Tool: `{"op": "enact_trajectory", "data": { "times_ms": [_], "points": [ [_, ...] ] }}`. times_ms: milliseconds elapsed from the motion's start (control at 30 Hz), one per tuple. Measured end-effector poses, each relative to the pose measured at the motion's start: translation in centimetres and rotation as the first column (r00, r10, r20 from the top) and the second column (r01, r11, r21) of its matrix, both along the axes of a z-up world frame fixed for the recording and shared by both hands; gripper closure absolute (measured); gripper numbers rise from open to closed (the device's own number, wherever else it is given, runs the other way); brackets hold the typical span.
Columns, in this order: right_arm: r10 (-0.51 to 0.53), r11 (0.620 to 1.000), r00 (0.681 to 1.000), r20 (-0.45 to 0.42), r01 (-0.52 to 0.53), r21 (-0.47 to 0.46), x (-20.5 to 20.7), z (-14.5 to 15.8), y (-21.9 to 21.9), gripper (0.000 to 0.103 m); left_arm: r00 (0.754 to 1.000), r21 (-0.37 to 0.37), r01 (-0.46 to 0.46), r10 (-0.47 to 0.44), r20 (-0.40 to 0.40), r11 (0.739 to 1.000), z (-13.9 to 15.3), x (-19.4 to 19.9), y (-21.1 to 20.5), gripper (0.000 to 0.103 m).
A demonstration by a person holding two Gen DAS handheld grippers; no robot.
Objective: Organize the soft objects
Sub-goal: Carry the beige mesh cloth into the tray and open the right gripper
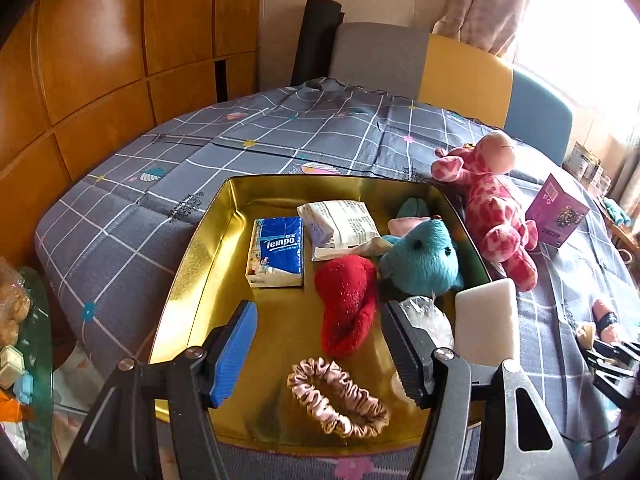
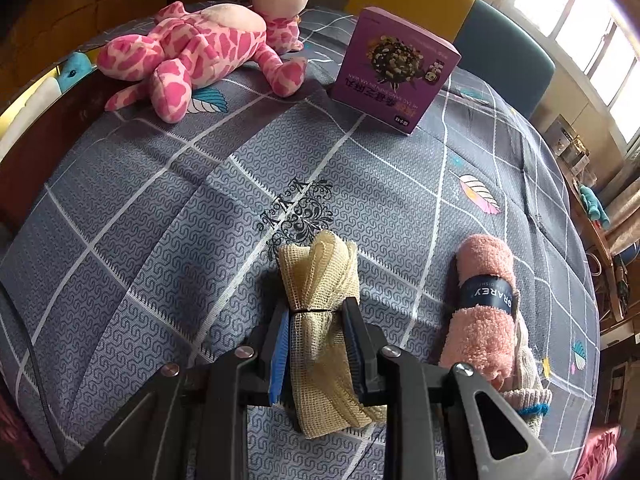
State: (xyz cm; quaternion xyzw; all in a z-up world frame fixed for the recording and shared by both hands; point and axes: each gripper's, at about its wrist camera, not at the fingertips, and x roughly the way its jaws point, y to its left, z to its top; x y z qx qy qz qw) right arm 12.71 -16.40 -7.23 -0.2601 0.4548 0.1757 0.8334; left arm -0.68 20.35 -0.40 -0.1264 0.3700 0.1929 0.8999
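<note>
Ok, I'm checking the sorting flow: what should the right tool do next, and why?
Probably lift the cream mesh cloth roll off the bedspread and carry it toward the gold tin. The right tool is already shut on the roll, and the tin already holds other soft things, such as the red plush and the scrunchie.

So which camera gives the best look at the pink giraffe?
The right wrist view: the giraffe lies whole and unobstructed on the cloth beside the purple box. The left wrist view shows it smaller, at the side, beside the tin.
</note>
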Motion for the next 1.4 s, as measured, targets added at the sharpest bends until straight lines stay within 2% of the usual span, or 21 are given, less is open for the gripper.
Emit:
{"op": "enact_trajectory", "data": {
  "times_ms": [400,500,600,767,933,1000,1167,1400],
  "points": [
    [-0.047,0.998,0.999,0.005,0.047,-0.031,0.2,0.3,0.4,0.079,1.0,-0.02,0.016,-0.016,0.006,1.0,-0.1,-2.0,-0.4,0.038],
    [-0.086,0.995,0.996,-0.013,0.086,0.041,0.8,1.9,0.5,0.085,1.0,-0.028,0.01,-0.009,0.006,1.0,-0.2,-2.3,-0.1,0.038],
    [-0.055,0.988,0.998,-0.014,0.057,0.142,0.7,4.5,2.1,0.085,1.0,-0.034,-0.001,0.001,0.007,0.999,-0.3,-2.6,0.3,0.038],
    [0.128,0.942,0.991,-0.031,-0.111,0.317,-1.1,8.6,8.3,0.085,0.999,-0.043,-0.042,0.043,0.017,0.998,-0.2,-3.3,1.9,0.038],
    [0.324,0.856,0.943,-0.079,-0.257,0.448,-2.7,9.9,16.5,0.085,0.994,-0.036,-0.107,0.108,0.027,0.994,0.4,-4.7,4.4,0.038],
    [0.382,0.83,0.918,-0.104,-0.292,0.475,-3.3,9.4,20.0,0.085,0.99,-0.04,-0.141,0.142,0.028,0.989,0.5,-5.3,5.5,0.038],
    [0.473,0.8,0.865,-0.168,-0.341,0.494,-4.8,7.4,27.9,0.085,0.98,-0.049,-0.195,0.197,0.04,0.98,0.5,-6.4,7.3,0.038],
    [0.494,0.817,0.83,-0.259,-0.341,0.464,-5.5,3.1,34.6,0.084,0.978,-0.063,-0.205,0.207,0.029,0.977,-0.2,-6.4,8.0,0.038]
  ]
}}
